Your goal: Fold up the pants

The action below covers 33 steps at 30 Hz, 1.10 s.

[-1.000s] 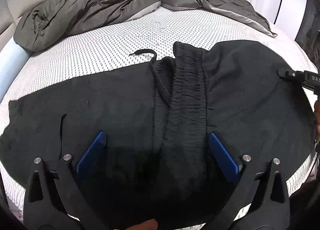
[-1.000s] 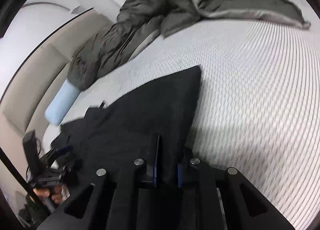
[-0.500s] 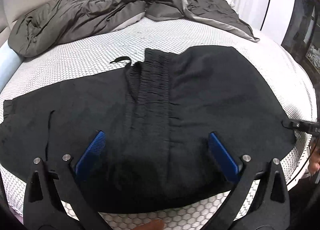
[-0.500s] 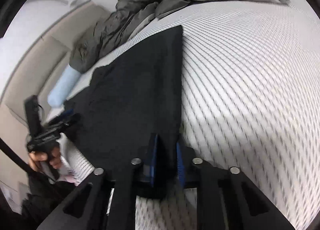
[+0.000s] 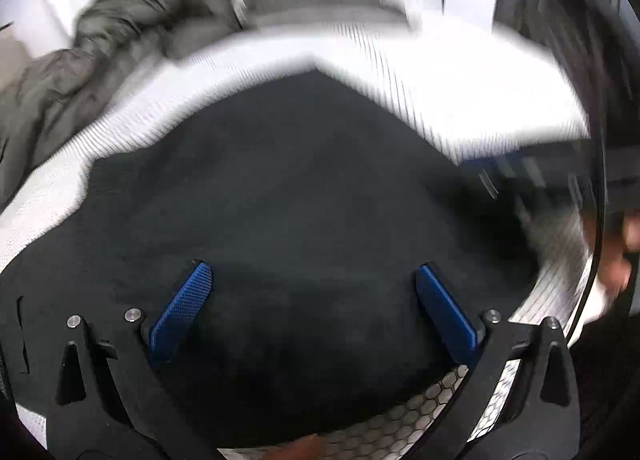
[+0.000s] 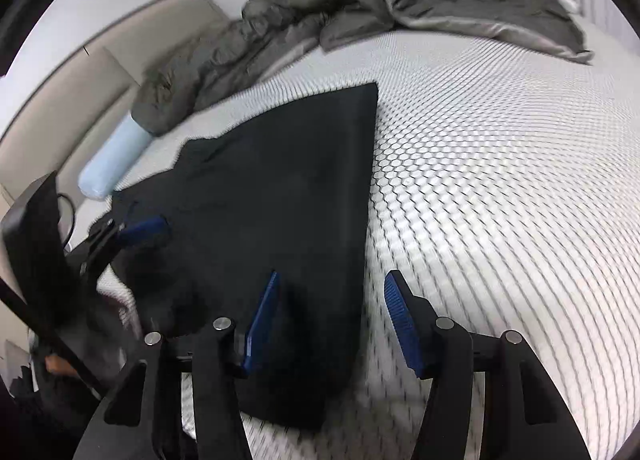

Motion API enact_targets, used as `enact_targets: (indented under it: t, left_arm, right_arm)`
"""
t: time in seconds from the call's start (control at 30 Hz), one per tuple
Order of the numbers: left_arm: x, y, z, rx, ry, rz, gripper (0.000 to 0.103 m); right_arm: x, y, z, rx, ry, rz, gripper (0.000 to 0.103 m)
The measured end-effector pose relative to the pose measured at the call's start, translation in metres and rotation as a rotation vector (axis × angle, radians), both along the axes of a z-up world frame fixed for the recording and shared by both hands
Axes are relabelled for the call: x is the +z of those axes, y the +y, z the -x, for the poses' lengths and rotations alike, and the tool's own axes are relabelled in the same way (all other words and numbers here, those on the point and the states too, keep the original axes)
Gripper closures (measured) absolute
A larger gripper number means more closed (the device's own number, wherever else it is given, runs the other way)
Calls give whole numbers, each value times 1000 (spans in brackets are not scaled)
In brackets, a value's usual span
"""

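Observation:
The black pants lie folded flat on the white patterned mattress. In the blurred left wrist view the pants fill the middle. My left gripper hovers over them, open, with nothing between its blue pads. My right gripper is at the pants' near right edge. Its jaws are opening, the fabric edge lies loose between the blue pads, and neither pad presses on it. The left gripper shows at the pants' left side in the right wrist view; the right gripper shows as a blur in the left wrist view.
A crumpled grey duvet is heaped along the far side of the bed. A pale blue bolster lies by the beige headboard. A person's hand shows at the right rim. The bed edge runs close below the grippers.
My right gripper has opened and let go of the pants' edge. The left gripper has swept sideways across the pants, staying open; the waistband and drawstring have gone out of its view.

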<state>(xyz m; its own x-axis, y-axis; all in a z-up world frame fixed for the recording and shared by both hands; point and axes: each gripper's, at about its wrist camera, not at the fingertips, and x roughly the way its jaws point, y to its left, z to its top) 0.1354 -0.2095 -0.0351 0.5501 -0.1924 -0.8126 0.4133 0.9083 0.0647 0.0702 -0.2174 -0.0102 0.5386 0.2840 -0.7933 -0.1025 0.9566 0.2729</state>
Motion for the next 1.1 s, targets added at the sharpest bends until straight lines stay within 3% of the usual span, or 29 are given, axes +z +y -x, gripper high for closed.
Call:
enact_targets:
  t: [0.1,0.17,0.27,0.43,0.53,0.63,0.7,0.77,0.87,1.0,1.07,1.1]
  left_arm:
    - [-10,-10,7,5,-48,-31,1]
    - [-11,-8,5,-1,-34,-8,1]
    - [-13,-3,3,-9,-11,25,1]
    - [-14,3,3,-19,-10,42,1]
    - [-8,12,4,-47,0,84,1]
    - [4,41,-4,-61,34,233,1]
    - [13,69,-10,-3,14,328,1]
    - [15,81,-15,3,27,372,1]
    - [22,84,-9,-11,0,355,1]
    - [38,105,3,-20,-16,369,1]
    - [40,117,5,29,-53,317,1]
    - [35,120,6,57,-60,245,1]
  right_arm:
    - [-14,-9,-39,3,51,-19,54]
    - [-16,-13,-66,6,55,-54,65]
    - [-11,-19,-117,-9,55,-84,73]
    - [-8,-18,-192,-18,46,-1,76]
    - [-6,-12,-213,-32,23,89,74]
    - [16,-12,-188,-63,-29,129,69]
    - [37,-11,-145,-56,-99,127,67]
    - [50,-4,-96,-38,-153,89,58]
    - [41,30,-53,55,-161,76,56]
    - [0,74,-34,202,-77,182,56]
    - [-15,76,-32,225,-57,239,56]
    - [-15,72,-28,240,-71,255,56]
